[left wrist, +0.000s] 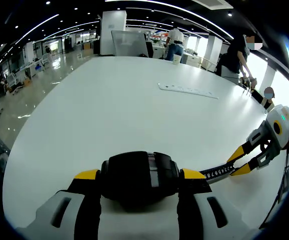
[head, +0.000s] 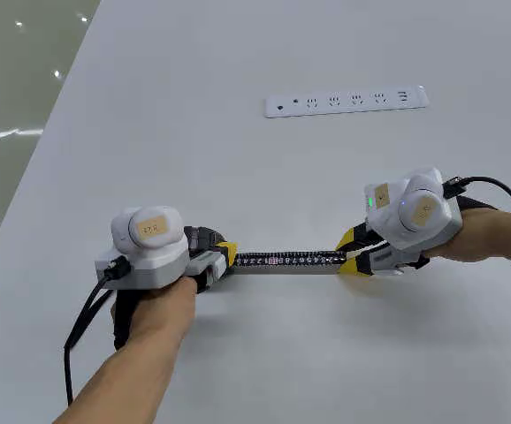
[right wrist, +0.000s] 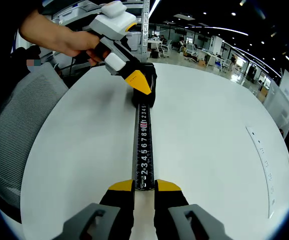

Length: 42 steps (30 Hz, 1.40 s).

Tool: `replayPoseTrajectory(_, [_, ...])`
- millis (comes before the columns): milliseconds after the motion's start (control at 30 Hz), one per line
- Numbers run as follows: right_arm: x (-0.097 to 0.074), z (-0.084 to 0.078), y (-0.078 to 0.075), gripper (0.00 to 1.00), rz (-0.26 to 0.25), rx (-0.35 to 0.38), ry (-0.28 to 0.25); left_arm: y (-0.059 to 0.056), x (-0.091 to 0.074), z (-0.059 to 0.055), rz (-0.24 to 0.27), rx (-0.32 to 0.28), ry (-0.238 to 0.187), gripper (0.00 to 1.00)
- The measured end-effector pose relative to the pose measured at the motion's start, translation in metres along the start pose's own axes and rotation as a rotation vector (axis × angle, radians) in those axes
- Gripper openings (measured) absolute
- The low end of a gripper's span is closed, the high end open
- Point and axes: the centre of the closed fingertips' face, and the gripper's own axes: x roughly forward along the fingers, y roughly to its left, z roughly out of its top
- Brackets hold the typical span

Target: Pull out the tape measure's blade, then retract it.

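Black case (left wrist: 139,179) is clamped across its flanks by left gripper (left wrist: 139,173), low over table (head: 238,159). Right gripper (right wrist: 144,186) is closed tight on the tip of blade (right wrist: 143,145), which is part way out between the two. Case looks hard and compact, safe to squeeze. Blade is thin springy steel, likely to kink or snap back, so pinch at the end. Right gripper view gives the numerals and tip pinch; left gripper view gives the case grip, with most of the blade hidden behind it.
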Motion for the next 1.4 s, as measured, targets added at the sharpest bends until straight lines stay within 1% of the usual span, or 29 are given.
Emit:
replayPoseTrajectory(300, [0.005,0.012,0.004,0.11,-0.003,-0.004,-0.011,0.0,0.0,0.0,-0.002,-0.002,0.002,0.57])
replayPoseTrajectory(433, [0.012,0.014,0.0,0.11,0.0,-0.004,-0.016,0.0,0.0,0.0,-0.003,-0.002,0.004,0.57])
replayPoseTrajectory(867, [0.023,0.02,-0.006,0.11,0.005,-0.004,-0.032,0.0,0.001,0.0,-0.005,-0.007,0.006,0.57])
replayPoseTrajectory(1400, [0.034,0.035,-0.007,0.11,0.008,-0.005,-0.051,0.0,0.001,0.0,-0.012,-0.013,0.011,0.57])
